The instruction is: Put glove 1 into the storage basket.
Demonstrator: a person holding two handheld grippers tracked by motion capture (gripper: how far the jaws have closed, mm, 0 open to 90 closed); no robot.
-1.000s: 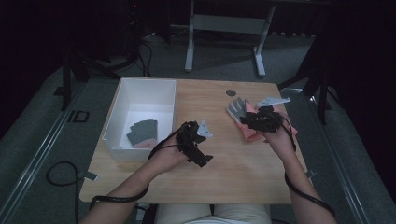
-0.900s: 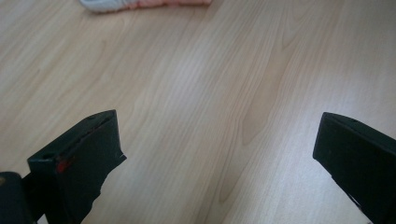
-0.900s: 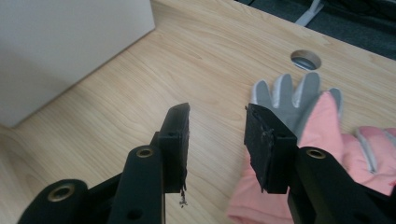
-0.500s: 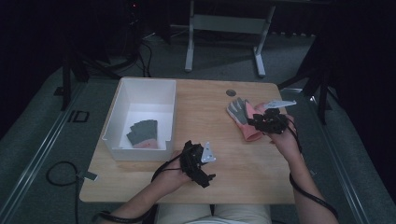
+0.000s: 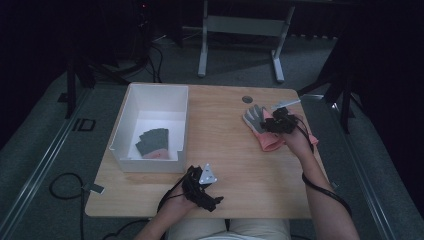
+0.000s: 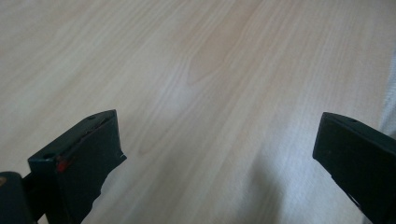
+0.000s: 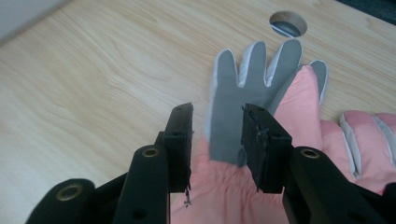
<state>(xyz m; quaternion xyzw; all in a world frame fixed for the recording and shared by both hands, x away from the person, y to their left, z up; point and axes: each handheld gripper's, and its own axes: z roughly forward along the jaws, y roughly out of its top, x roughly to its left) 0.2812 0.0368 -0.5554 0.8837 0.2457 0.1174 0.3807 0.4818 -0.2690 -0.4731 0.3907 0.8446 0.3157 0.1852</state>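
Right gripper view: right hand-held gripper, closing (not yet pinching), straddles the pink-grey glove; press lower first.

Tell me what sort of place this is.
Probably a recording studio or lab: a lone wooden table on grey carpet, dark surroundings, handheld grippers with trailing cables, and a white bin holding a glove for sorting.

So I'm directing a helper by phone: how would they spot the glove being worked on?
On the wooden table, look right of the white bin, near the round hole. The grey-and-pink glove lies flat there under the right tool, unlike the gloves in the bin.
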